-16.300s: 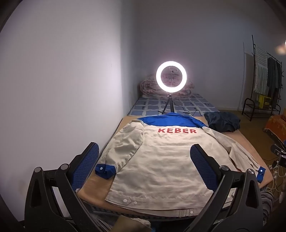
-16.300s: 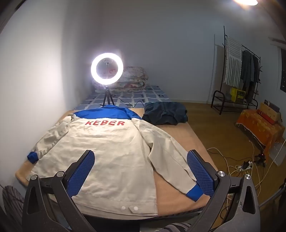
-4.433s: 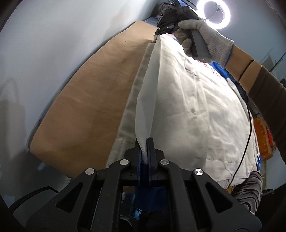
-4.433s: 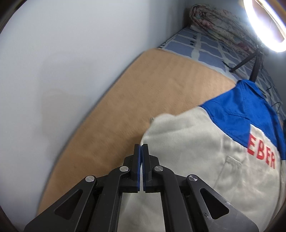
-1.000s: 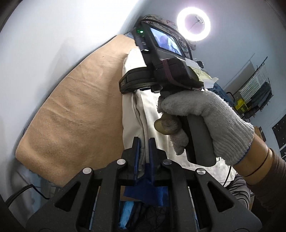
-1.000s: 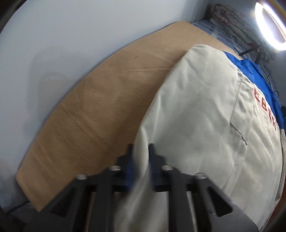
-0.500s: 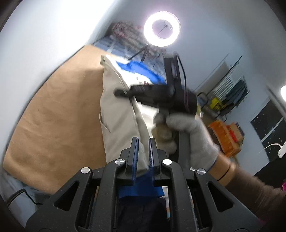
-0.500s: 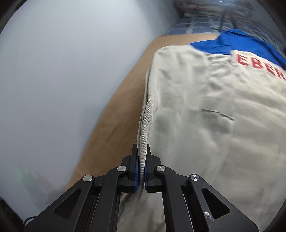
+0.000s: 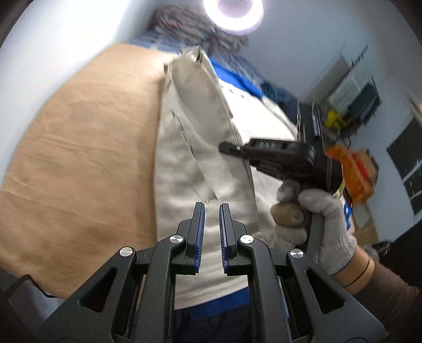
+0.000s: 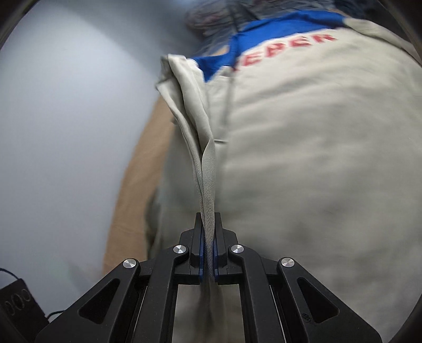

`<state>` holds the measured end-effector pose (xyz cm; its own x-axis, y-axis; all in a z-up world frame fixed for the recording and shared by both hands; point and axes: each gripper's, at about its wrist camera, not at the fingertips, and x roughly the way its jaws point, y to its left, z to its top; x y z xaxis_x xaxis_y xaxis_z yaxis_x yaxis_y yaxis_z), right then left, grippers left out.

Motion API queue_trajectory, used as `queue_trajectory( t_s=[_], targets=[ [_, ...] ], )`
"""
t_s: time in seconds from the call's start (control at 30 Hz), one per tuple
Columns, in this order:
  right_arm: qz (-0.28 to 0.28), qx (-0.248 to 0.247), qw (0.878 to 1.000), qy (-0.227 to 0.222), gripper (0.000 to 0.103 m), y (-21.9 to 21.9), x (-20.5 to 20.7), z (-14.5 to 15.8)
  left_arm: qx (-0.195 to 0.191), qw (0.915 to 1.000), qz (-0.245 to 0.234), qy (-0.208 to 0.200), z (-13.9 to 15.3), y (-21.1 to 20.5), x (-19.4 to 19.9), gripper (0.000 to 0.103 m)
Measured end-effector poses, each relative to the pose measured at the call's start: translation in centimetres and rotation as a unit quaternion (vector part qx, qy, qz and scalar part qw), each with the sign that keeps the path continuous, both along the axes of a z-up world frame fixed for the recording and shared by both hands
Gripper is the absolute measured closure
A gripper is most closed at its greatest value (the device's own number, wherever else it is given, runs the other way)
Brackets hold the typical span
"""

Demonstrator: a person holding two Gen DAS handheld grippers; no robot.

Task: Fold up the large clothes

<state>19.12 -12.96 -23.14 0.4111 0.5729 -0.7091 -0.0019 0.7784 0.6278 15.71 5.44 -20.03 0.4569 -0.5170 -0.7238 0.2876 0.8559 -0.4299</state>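
Tan bed by pale wall | beige jacket lies on it, left edge folded over | your right gripper clamps that folded edge | your left gripper holds nothing, jaws slightly apart above jacket

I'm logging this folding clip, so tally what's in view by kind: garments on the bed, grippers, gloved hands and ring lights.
Garments: 2, the beige jacket and a dark bundle behind it
Grippers: 2, left gripper, right gripper
Gloved hands: 1, right hand
Ring lights: 1, ring light
Total: 6
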Motion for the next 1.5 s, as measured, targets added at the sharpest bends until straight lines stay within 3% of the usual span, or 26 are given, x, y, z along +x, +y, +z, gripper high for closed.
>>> queue_trajectory(
  t_s=[0.2,0.37,0.53,0.63,0.73,0.83,0.87,1.13,1.3,1.37,1.5],
  targets=[
    [-0.014,0.007,0.999,0.030,0.100,-1.9,-0.6,-2.9,0.062,0.9966,-0.048,0.025,-3.1,-3.9,0.4,0.095],
    [0.029,-0.038,0.999,0.016,0.097,-1.2,0.5,-1.5,0.068,0.9957,-0.051,0.036,-4.3,-3.9,0.9,0.095],
    [0.023,-0.081,0.996,-0.041,0.096,-3.0,1.3,2.4,0.062,0.9962,-0.047,0.039,-4.7,-3.4,1.2,0.095],
    [0.020,-0.071,0.994,-0.085,0.096,-3.8,3.1,4.7,0.043,0.9977,-0.039,0.036,-3.9,-3.4,0.4,0.095],
    [0.037,-0.079,0.989,-0.123,0.096,-2.8,6.3,6.4,0.032,0.9984,-0.036,0.027,-3.3,-3.2,0.3,0.095],
    [0.066,-0.118,0.979,-0.152,0.096,-0.1,10.3,7.0,0.026,0.9986,-0.033,0.034,-3.8,-3.2,0.9,0.095],
    [0.071,-0.124,0.978,-0.155,0.096,0.1,9.5,7.2,0.022,0.9985,-0.033,0.038,-4.1,-3.2,1.2,0.095],
    [0.075,-0.151,0.977,-0.127,0.096,2.9,18.1,3.0,0.019,0.9976,-0.047,0.048,-4.9,-3.8,1.8,0.095],
    [0.057,-0.201,0.974,-0.082,0.097,1.2,20.6,-0.6,0.021,0.9963,-0.055,0.062,-6.4,-3.9,1.8,0.095],
    [0.059,-0.215,0.973,-0.063,0.101,0.6,21.0,-2.2,0.028,0.9958,-0.062,0.061,-6.7,-4.2,1.7,0.095],
    [0.060,-0.217,0.971,-0.081,0.101,0.8,20.6,-2.8,0.065,0.9946,-0.076,0.030,-6.7,-5.3,0.8,0.095]
  ],
)
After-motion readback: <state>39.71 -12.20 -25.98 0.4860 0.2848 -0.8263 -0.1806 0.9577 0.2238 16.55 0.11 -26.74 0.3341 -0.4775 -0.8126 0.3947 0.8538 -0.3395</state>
